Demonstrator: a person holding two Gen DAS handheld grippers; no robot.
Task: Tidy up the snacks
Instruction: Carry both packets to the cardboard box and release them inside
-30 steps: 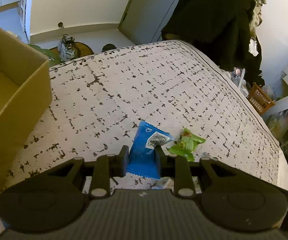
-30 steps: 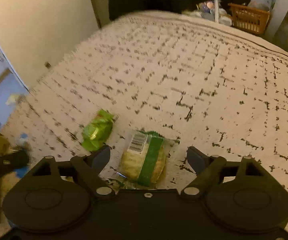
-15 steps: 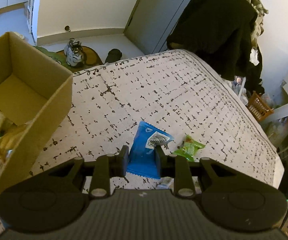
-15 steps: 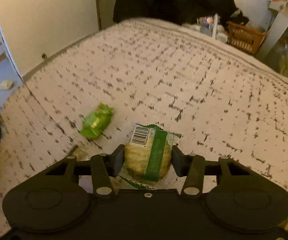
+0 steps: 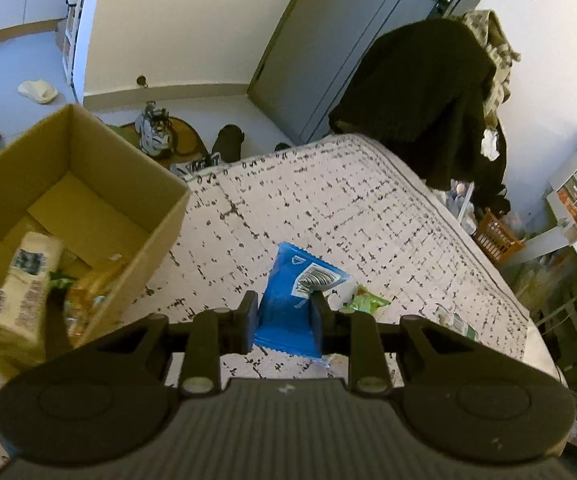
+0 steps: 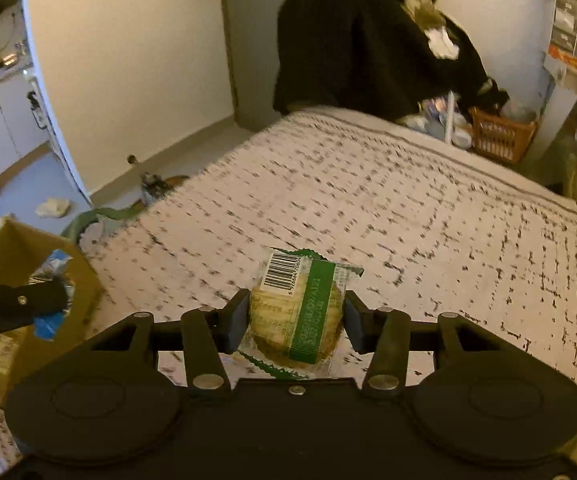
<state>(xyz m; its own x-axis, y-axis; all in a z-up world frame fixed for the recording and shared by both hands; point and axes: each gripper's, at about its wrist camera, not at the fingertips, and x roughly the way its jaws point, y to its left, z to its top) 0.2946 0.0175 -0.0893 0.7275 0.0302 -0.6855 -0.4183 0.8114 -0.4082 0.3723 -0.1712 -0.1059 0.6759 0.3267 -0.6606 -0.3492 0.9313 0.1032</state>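
My left gripper [image 5: 283,312] is shut on a blue snack packet [image 5: 288,280] and holds it above the patterned bed cover [image 5: 328,208]. To its left stands an open cardboard box [image 5: 156,236] with a white packet [image 5: 20,280] and other snacks inside. A small green packet [image 5: 366,303] lies on the cover just right of the gripper. My right gripper [image 6: 295,316] is shut on a clear cookie packet [image 6: 300,308] with a green band and a barcode, lifted off the bed cover [image 6: 368,200]. In the right wrist view the left gripper [image 6: 20,304] hangs by the box [image 6: 84,280].
A dark coat [image 5: 420,100] hangs at the far end of the bed. An orange basket [image 5: 496,236] and shelves stand to the right of the bed. Shoes [image 5: 152,132] and slippers lie on the floor beyond the box, near a grey door [image 5: 328,40].
The right jaws closed on the cookie packet and lifted it off the cover. The left gripper rose with the blue packet, and the box's inside came into view at the left.
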